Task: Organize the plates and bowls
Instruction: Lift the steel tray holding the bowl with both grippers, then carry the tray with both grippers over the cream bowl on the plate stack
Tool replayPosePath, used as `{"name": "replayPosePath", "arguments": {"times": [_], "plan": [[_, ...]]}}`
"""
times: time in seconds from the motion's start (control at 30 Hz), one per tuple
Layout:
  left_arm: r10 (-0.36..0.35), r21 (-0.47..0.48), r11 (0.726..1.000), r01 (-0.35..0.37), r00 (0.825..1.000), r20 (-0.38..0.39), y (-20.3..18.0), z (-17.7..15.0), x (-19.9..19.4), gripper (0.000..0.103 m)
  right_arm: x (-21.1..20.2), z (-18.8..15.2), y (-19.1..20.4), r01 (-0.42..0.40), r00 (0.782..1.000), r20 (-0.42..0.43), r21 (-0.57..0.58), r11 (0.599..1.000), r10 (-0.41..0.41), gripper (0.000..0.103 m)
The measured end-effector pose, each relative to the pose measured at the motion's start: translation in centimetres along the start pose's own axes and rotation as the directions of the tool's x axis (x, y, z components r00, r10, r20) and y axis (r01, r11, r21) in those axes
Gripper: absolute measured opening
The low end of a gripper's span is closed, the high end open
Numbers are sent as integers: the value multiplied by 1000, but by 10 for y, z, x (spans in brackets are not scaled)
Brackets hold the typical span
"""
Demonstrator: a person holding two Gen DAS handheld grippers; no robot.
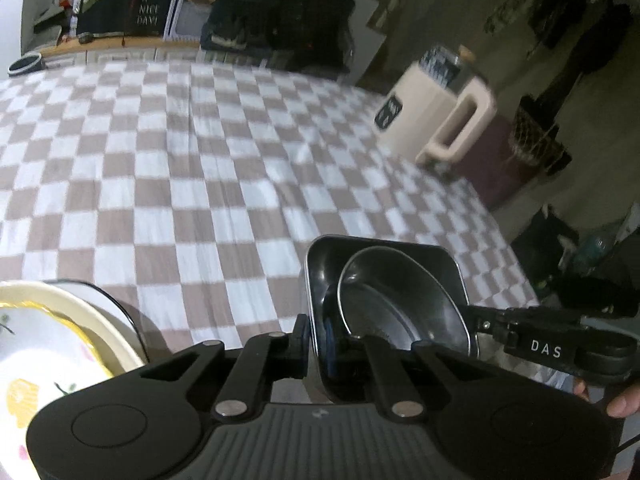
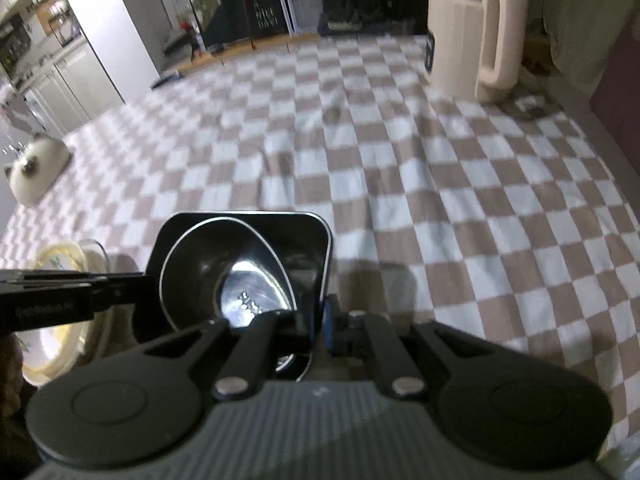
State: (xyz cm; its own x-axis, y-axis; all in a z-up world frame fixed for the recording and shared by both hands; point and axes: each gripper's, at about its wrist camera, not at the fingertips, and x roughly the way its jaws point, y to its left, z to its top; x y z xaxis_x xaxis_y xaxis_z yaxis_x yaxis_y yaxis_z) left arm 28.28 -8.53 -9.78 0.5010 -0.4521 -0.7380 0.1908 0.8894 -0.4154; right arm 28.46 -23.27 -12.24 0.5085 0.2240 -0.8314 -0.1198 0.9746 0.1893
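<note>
A black square metal tray holds a round steel bowl tilted inside it. My left gripper is shut on the tray's left wall. My right gripper is shut on the tray's right wall; the bowl shows to its left. Each gripper's arm shows in the other's view, at the tray's opposite side. A stack of cream and floral plates lies to the left, and also shows in the right wrist view.
The brown-and-white checked cloth covers the surface. A cream jug with a handle stands at the far right, also in the right wrist view. A cream lidded dish sits far left.
</note>
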Motion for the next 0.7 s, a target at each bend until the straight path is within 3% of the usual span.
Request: {"name": "replayPosePath", "arguments": {"times": [0.37, 0.6, 0.7], "plan": [[-22, -35, 999, 30, 981, 193, 26, 9, -78, 9, -37, 7, 46, -108, 978, 181, -8, 994, 108, 7], [-13, -78, 996, 37, 955, 295, 56, 1, -127, 9, -44, 13, 77, -189, 954, 231, -34, 981, 192, 7], [14, -72, 997, 8, 951, 309, 69, -5, -139, 9, -43, 7, 97, -219, 944, 245, -37, 975, 222, 7]]}}
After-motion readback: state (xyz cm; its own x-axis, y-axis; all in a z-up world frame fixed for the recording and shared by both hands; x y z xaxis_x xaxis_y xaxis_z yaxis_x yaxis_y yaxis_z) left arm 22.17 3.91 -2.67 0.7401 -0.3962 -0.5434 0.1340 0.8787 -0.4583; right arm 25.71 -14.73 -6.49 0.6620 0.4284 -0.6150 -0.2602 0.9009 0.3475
